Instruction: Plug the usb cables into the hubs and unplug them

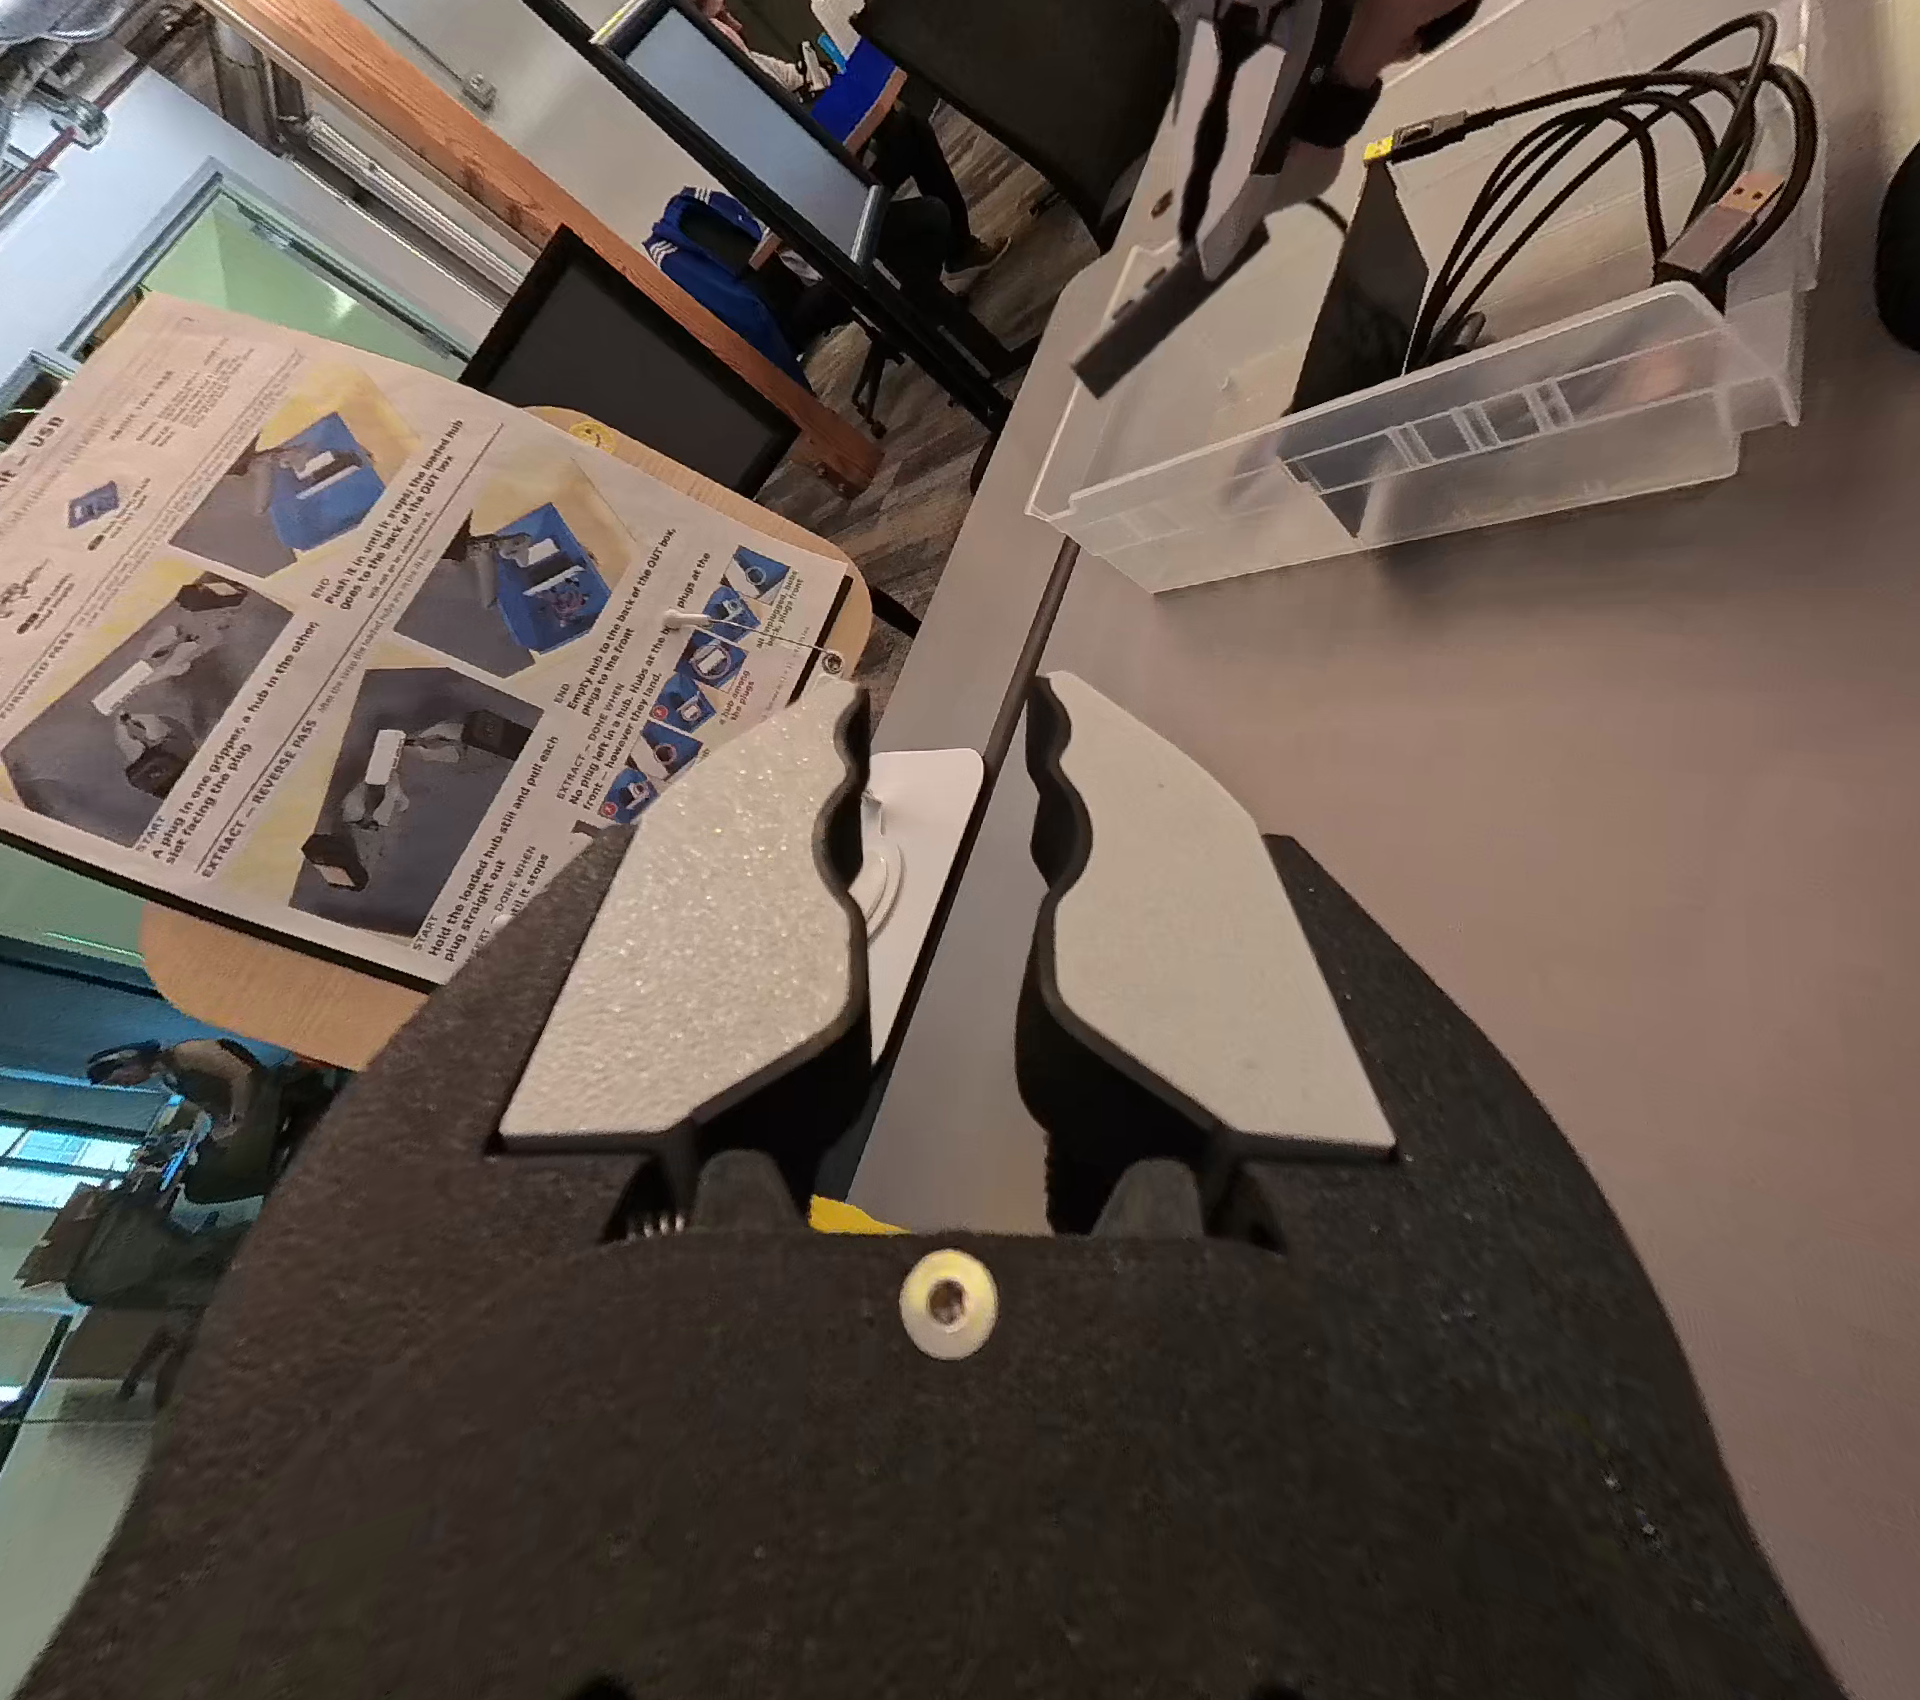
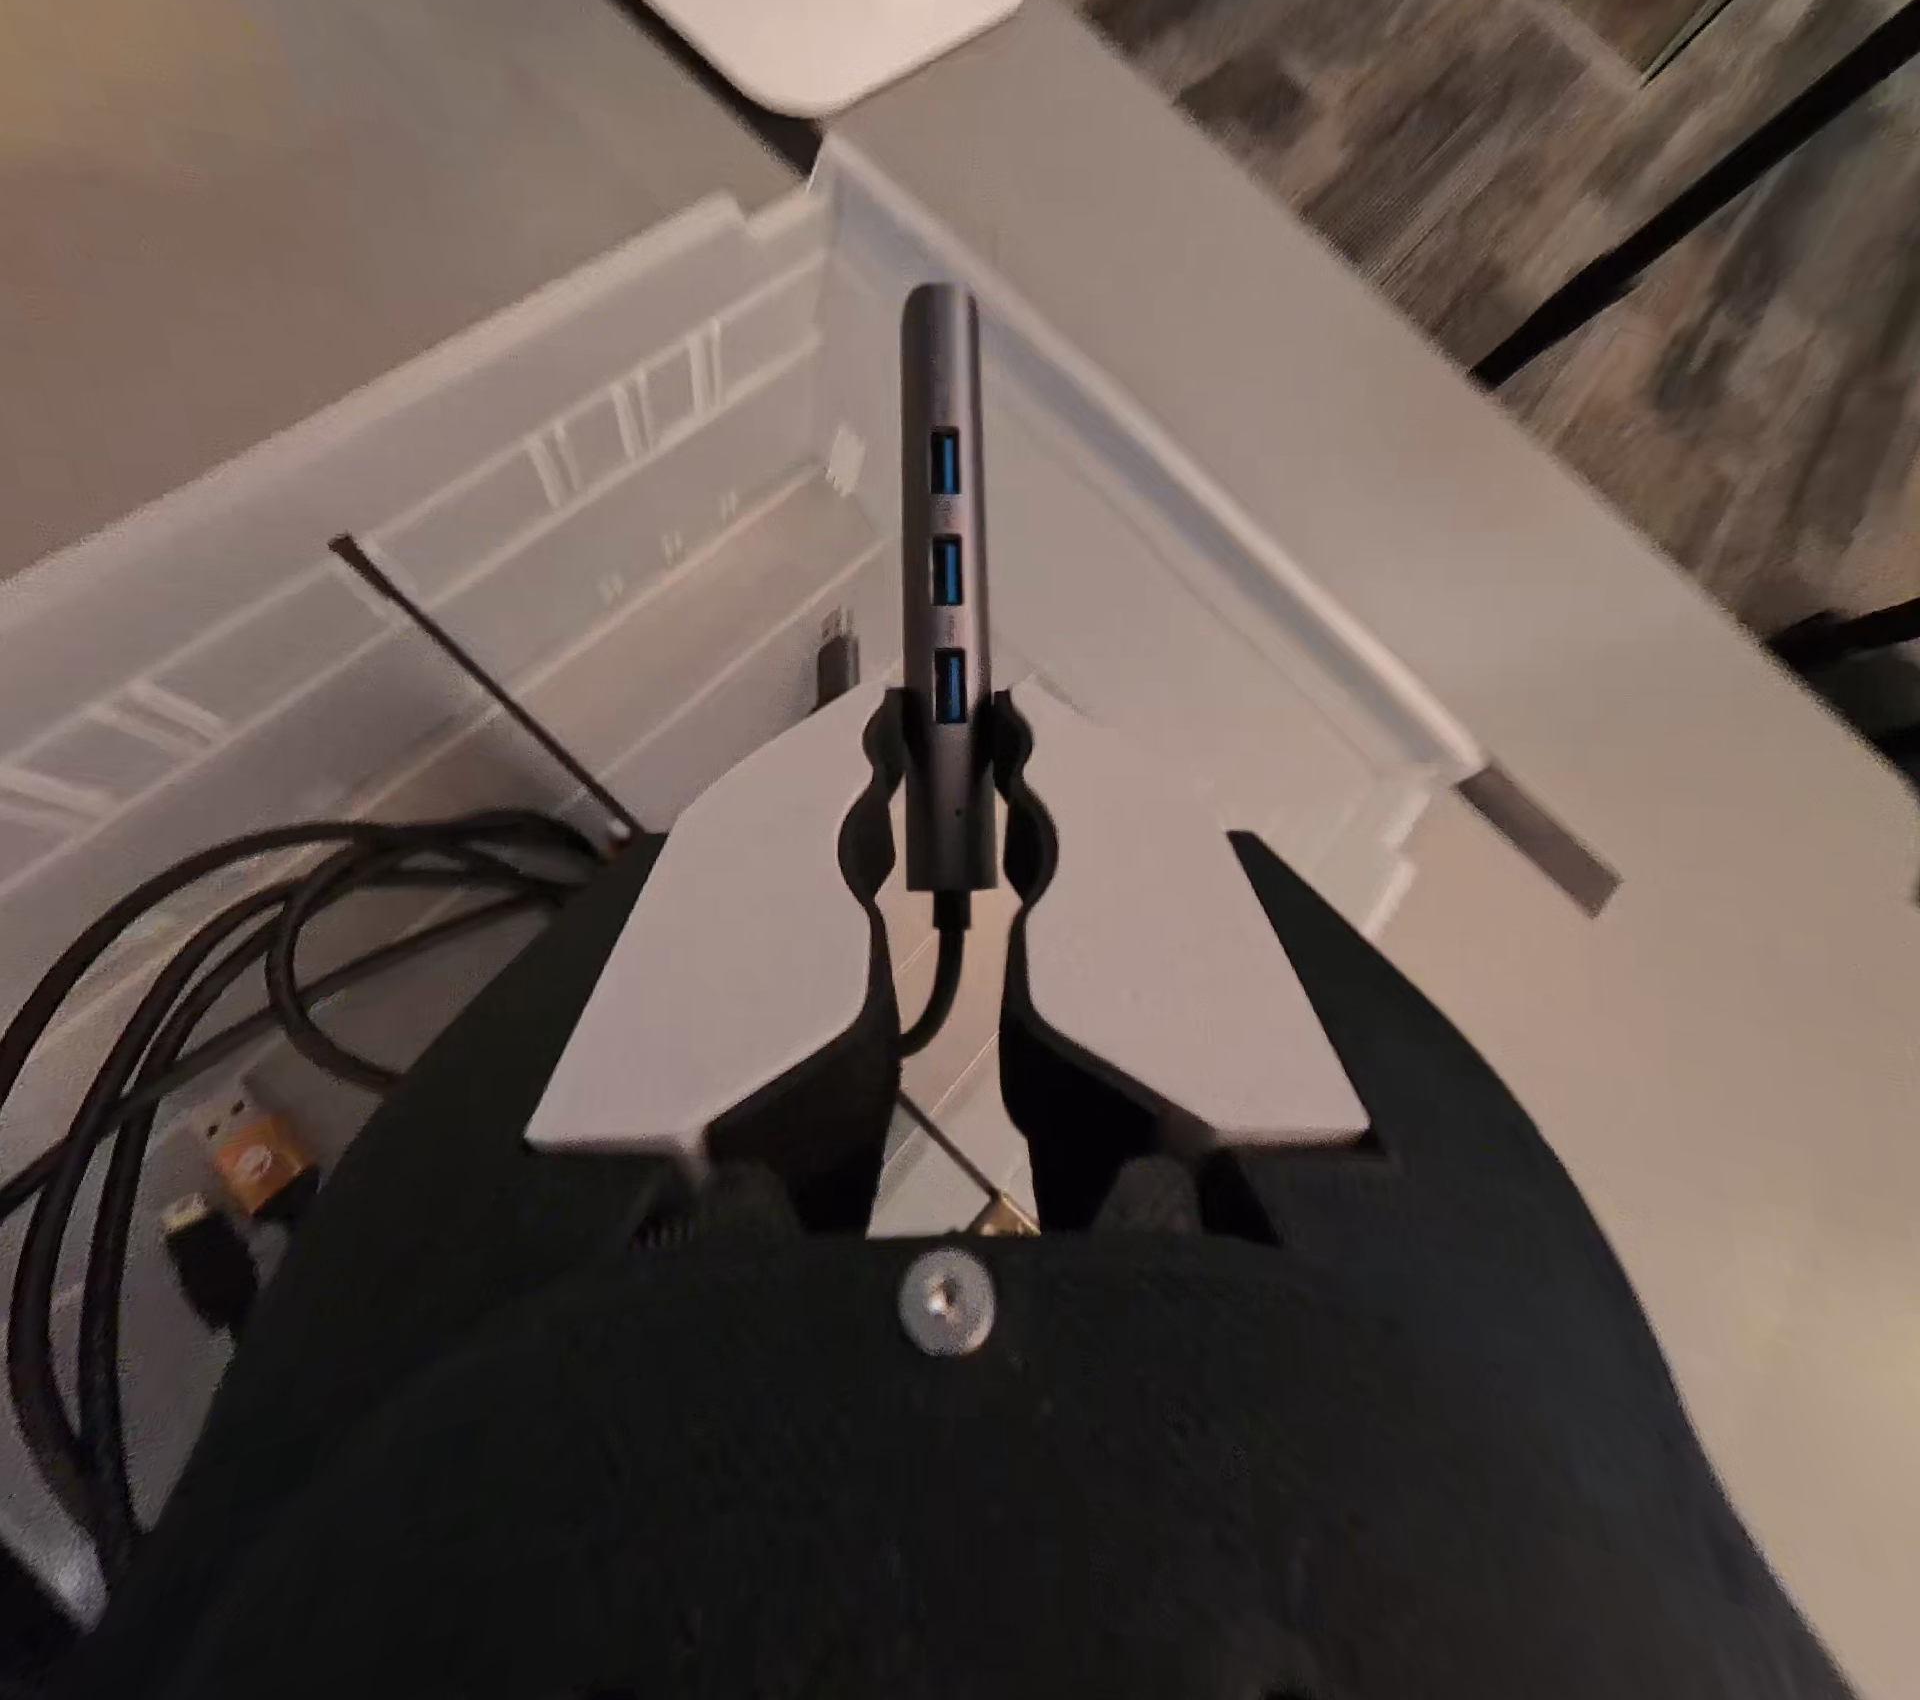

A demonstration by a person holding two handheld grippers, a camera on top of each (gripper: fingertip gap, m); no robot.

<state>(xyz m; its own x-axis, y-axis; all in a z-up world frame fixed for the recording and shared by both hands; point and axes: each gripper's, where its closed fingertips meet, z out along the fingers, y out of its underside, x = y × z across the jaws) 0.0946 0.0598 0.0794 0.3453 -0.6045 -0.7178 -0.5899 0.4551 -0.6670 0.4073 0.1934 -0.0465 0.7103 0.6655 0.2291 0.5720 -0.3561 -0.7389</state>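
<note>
While the right gripper (image 2: 943, 715) stands clamped on a slim grey hub (image 2: 940, 507), its jaws pressed against the hub's cable end, the left gripper (image 1: 945, 777) hangs empty over the grey table (image 1: 1455, 923), its jaws apart with nothing between them. The hub points forward out of the fingers, with three blue ports facing the camera and its short black lead trailing back between the jaws. It hovers above a clear plastic bin (image 1: 1455, 487) that sits on the table; a dark divider (image 1: 1361, 300) splits the bin, and a bundle of black cables (image 1: 1621, 144) lies behind it, their metal plugs (image 1: 1745, 201) resting loose near the bin wall. The right wrist view is smeared with motion, so fine detail there is uncertain. A printed sheet (image 1: 364, 632) leans on a stand to the left, well apart from the bin. The step in hand appears to be lifting the hub clear so a plug can meet it. To do it well, the right gripper should probably keep the ports turned toward the left gripper and hold steady, since the grip sits at one end and the long free end could swing. The left gripper would then need to take one plug by its body, squarely, leaving the metal tip exposed and lined up with a port before pushing.
</note>
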